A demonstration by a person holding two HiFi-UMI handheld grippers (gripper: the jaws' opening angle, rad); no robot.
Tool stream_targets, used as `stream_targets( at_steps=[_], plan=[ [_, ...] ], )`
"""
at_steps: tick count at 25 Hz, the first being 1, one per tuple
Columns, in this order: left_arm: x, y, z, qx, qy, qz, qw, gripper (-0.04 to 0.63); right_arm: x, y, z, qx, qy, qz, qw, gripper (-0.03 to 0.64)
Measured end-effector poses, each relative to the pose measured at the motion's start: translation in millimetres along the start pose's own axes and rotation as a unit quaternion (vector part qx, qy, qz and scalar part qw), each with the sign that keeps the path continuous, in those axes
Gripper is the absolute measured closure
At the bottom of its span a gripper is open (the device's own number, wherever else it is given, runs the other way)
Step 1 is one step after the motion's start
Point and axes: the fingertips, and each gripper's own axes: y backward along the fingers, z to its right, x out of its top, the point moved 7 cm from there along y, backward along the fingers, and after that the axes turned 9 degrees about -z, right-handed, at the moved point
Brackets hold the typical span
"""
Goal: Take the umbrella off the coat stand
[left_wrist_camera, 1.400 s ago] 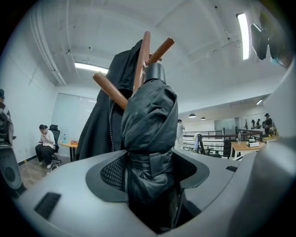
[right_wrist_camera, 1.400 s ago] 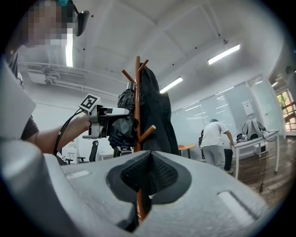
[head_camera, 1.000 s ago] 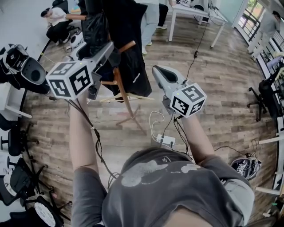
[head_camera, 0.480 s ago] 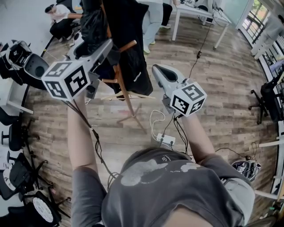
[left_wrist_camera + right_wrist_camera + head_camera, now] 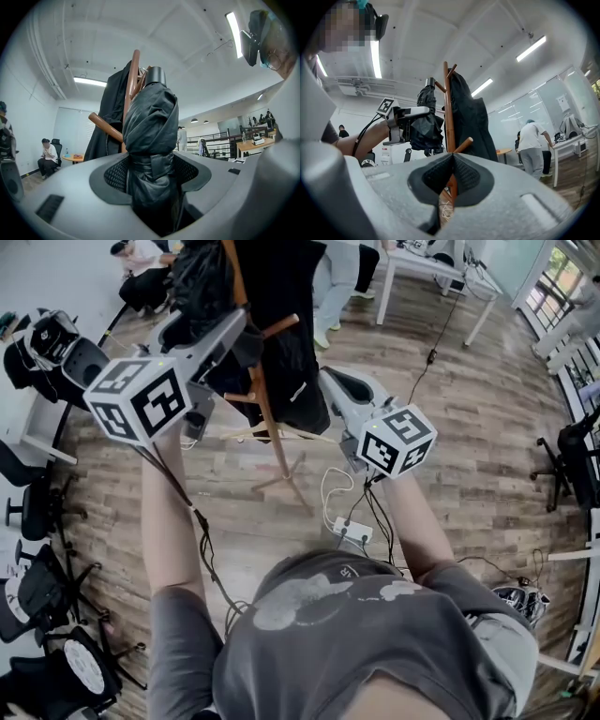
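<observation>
The folded black umbrella [image 5: 150,131] stands upright between the jaws of my left gripper [image 5: 151,173], which is shut on its lower part. Its capped top reaches the top of the wooden coat stand [image 5: 133,84], close against the pole. From above, the umbrella [image 5: 200,285] and left gripper [image 5: 234,329] are just left of the stand pole [image 5: 270,404], where a black coat [image 5: 292,343] hangs. My right gripper [image 5: 330,382] hovers right of the stand. Its jaws [image 5: 452,157] are shut with nothing between them, and it faces the pole [image 5: 448,117] and umbrella [image 5: 427,126].
A wooden peg [image 5: 105,127] sticks out left of the umbrella. A power strip [image 5: 352,532] with cables lies on the wood floor near the stand's feet. Office chairs [image 5: 37,512] line the left, a white table [image 5: 431,268] stands behind, and a person [image 5: 534,140] is at the far right.
My left gripper has risen a little with the umbrella beside the stand. The right gripper has stayed nearly where it was.
</observation>
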Motion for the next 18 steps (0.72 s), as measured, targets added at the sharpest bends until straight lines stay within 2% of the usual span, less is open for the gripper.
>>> stream_targets(
  at_steps=[6,11,18],
  plan=[
    [8.6,4.2,12.9,-0.003,0.0,0.003,1.0,0.321,4.3,8.6,-4.8,0.006,-0.001,0.004,1.0,0.618],
    [11.1,12.4,29.9,-0.016,0.022,0.022,0.9994,0.321,5.7,20.9,-4.6,0.011,-0.005,0.005,1.0,0.618],
    [10.8,20.5,56.6,-0.003,0.023,0.032,0.9992,0.321,2.3,41.0,-4.8,0.027,-0.006,0.003,1.0,0.618]
  ],
)
